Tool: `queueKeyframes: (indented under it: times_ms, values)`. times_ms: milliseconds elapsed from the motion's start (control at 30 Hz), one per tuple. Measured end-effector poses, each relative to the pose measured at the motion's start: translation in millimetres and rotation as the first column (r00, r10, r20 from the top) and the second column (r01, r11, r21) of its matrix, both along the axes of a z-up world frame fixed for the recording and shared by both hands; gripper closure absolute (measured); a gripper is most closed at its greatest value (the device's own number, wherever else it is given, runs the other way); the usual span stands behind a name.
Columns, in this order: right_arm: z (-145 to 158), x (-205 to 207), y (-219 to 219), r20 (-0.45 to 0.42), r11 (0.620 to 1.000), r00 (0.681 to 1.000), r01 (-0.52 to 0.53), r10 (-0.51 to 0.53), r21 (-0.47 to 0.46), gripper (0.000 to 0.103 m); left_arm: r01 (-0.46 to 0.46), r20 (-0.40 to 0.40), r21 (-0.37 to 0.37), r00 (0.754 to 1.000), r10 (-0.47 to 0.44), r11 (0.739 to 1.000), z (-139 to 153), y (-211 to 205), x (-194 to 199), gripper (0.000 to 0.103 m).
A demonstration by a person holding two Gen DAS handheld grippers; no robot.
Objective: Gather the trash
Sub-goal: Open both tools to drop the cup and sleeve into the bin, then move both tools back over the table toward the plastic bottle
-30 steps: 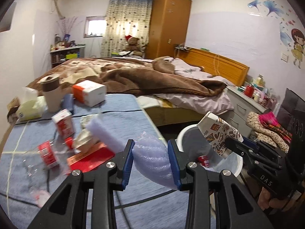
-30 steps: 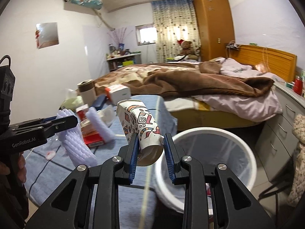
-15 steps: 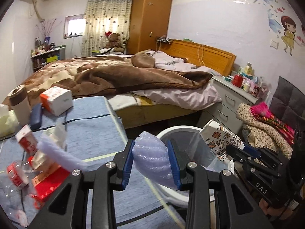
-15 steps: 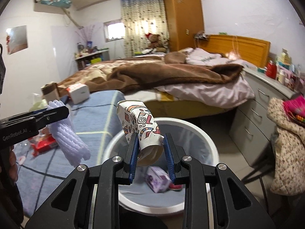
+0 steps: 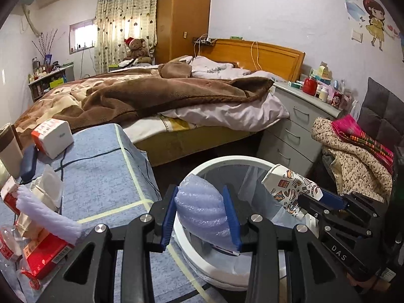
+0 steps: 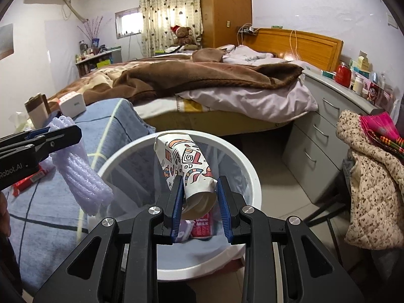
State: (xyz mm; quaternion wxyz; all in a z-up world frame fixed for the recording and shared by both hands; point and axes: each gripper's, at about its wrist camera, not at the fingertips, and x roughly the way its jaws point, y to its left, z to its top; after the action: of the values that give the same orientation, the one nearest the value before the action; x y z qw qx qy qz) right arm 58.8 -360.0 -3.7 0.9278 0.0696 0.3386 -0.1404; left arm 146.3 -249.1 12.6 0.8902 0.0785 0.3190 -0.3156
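Nearest in the left wrist view, we see the left gripper (image 5: 200, 213) clenched on a lilac foam sleeve (image 5: 202, 212), its blue pads pressed against both sides. The foam hangs over the near rim of the white bin (image 5: 214, 275), which stands on the floor just beside the table (image 5: 101, 176).

In the right wrist view, the right gripper (image 6: 198, 202) grasps a patterned paper cup (image 6: 184, 166) by its open lower end, the cup tilted with its base pointing away and up. We place the cup directly above the bin (image 6: 242, 166) opening. Beneath it, at the bottom of the bin, lie a red milk carton (image 6: 202, 228) and a pale purple wrapper (image 6: 185, 229); the wrapper is partly hidden by the gripper, so we can only tentatively call it that.

Each gripper shows in the other's view: the right one with the cup (image 5: 290, 189) at right, the left one with the foam (image 6: 80, 171) at left.

On the table, covered in blue cloth, more litter remains near its left edge: a second foam strip (image 5: 45, 214), a red packet (image 5: 43, 255) and crumpled wrappers (image 5: 48, 184). Farther along the table sit a white box (image 5: 53, 136) with an orange end and a brown-and-white cup (image 5: 8, 149).

Beyond the table and bin stands the bed (image 6: 202, 85) under a brown blanket, with a grey drawer unit (image 6: 325, 126) to its right. A chair heaped with clothes (image 6: 373, 176) stands at far right. At the back are a curtain (image 6: 169, 12) and a wooden wardrobe (image 6: 224, 7).
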Motion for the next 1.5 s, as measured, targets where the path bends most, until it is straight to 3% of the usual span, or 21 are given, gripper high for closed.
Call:
queueKeyframes:
  times_ms: [100, 267, 300, 367, 433, 967, 1100, 1167, 1500]
  values:
    - [-3.3, 3.6, -1.9, -0.022, 1.0, 1.0, 0.01, -0.01, -0.011, 0.075, 0.012, 0.003, 0.002, 1.0, -0.012, 1.0, -0.9, -3.2, 0.2, 0.06]
    - [-6.0, 5.3, -3.5, -0.049, 1.0, 0.999, 0.017, -0.019, -0.022, 0.071, 0.012, 0.001, -0.013, 1.0, -0.012, 1.0, -0.8, -3.5, 2.6, 0.043]
    - [-6.4, 6.0, -3.1, -0.055, 0.999, 0.998, 0.02, -0.021, -0.028, 0.069, 0.008, 0.001, -0.013, 1.0, -0.008, 1.0, -0.7, -3.3, 3.0, 0.039]
    - [-6.3, 6.8, -3.5, -0.058, 0.999, 0.998, 0.023, -0.024, -0.033, 0.052, 0.008, -0.007, -0.021, 1.0, -0.008, 1.0, -1.1, -2.2, 3.9, 0.038]
    - [-4.5, 5.8, -3.1, -0.051, 0.999, 0.998, 0.02, -0.022, -0.029, 0.046, 0.006, -0.012, -0.025, 1.0, -0.007, 1.0, -1.1, -0.8, 5.0, 0.037]
    - [11.4, 6.6, 20.6, 0.007, 0.999, 1.0, -0.028, 0.028, -0.028, 0.046, -0.055, 0.015, -0.076, 0.998, 0.056, 0.996, 17.6, 43.0, -4.4, 0.036]
    - [15.8, 7.8, 32.4, 0.027, 0.998, 0.998, -0.053, 0.054, -0.025, 0.044, -0.089, 0.03, -0.084, 0.995, 0.092, 0.992, 21.5, 62.6, -8.6, 0.036]
    - [17.6, 9.1, 38.9, 0.037, 0.998, 0.997, -0.067, 0.067, -0.02, 0.038, -0.104, 0.032, -0.09, 0.994, 0.107, 0.991, 22.5, 74.2, -10.6, 0.036]
    - [24.7, 18.0, 77.8, 0.084, 0.986, 0.983, -0.165, 0.165, -0.005, 0.037, -0.222, 0.058, -0.099, 0.972, 0.228, 0.97, 23.8, 133.9, -22.8, 0.036]
